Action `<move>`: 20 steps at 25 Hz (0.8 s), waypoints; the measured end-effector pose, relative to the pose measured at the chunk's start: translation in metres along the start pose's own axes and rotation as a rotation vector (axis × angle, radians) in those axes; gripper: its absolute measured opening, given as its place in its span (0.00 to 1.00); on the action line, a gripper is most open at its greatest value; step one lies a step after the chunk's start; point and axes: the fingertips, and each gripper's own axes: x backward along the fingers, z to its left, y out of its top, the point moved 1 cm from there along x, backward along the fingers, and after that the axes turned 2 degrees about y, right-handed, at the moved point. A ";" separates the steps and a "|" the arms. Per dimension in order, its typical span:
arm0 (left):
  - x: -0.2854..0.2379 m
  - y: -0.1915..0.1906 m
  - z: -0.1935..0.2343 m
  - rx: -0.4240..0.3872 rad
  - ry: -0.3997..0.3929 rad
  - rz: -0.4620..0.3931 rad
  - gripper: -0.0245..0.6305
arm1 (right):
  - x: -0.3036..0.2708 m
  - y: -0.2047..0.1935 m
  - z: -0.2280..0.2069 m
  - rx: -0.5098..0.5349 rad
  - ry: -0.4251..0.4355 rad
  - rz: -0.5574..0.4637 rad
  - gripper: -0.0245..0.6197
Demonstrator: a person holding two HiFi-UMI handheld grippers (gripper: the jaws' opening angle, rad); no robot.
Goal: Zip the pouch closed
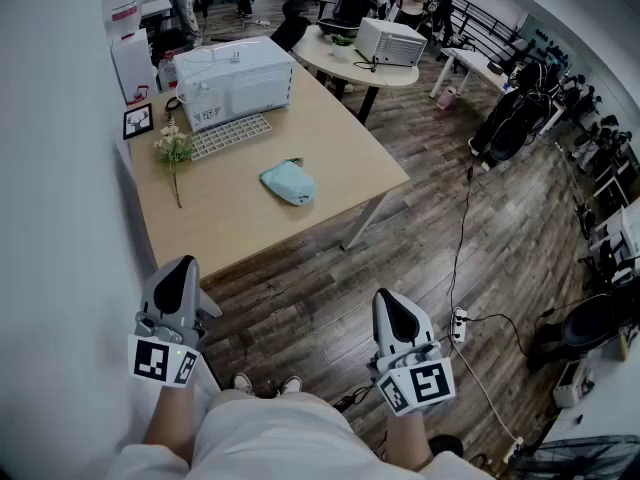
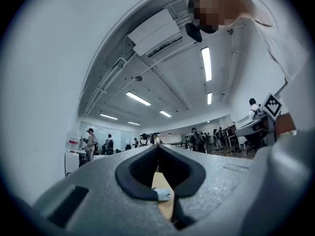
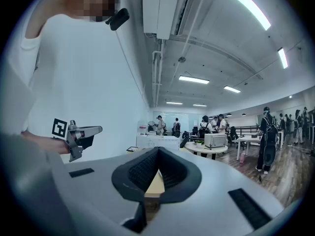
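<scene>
One light-blue pouch [image 1: 288, 182] lies on one wooden table [image 1: 340, 133], well apart from the left gripper [image 1: 180, 265] and right gripper [image 1: 386, 298], both closed, empty.

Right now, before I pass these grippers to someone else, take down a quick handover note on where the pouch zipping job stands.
Left gripper: shut, empty, held low at the person's waist, short of the table.
Right gripper: shut, empty, also low and short of the table.
Pouch: light blue, lying on the wooden table near its front edge, right of the flower. Neither gripper touches it.
Done: nothing that shows. From this far off I cannot tell how far the zip is closed.
Left: step up, probably pin the pouch with one gripper, then draw the zip pull along with the other.
</scene>
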 end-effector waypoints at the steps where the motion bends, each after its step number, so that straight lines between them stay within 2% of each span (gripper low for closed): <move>1: 0.001 0.001 -0.001 0.001 0.000 0.000 0.06 | 0.000 0.000 0.000 -0.002 0.003 -0.005 0.04; 10: 0.007 0.004 -0.007 -0.018 0.022 0.025 0.06 | 0.004 -0.004 -0.013 -0.042 0.026 -0.007 0.04; 16: 0.005 0.003 -0.023 -0.029 -0.005 0.040 0.06 | 0.004 -0.021 -0.023 -0.058 0.116 0.055 0.04; 17: 0.004 0.003 -0.025 -0.020 -0.009 0.034 0.11 | 0.004 -0.023 -0.025 -0.064 0.134 0.058 0.10; 18: 0.003 0.003 -0.026 -0.010 -0.010 0.026 0.26 | 0.004 -0.025 -0.027 -0.068 0.148 0.060 0.35; 19: 0.002 0.004 -0.027 -0.004 -0.009 0.014 0.37 | 0.005 -0.026 -0.032 -0.067 0.150 0.057 0.43; 20: 0.001 0.004 -0.028 -0.003 -0.009 0.001 0.42 | 0.007 -0.028 -0.037 -0.060 0.142 0.050 0.45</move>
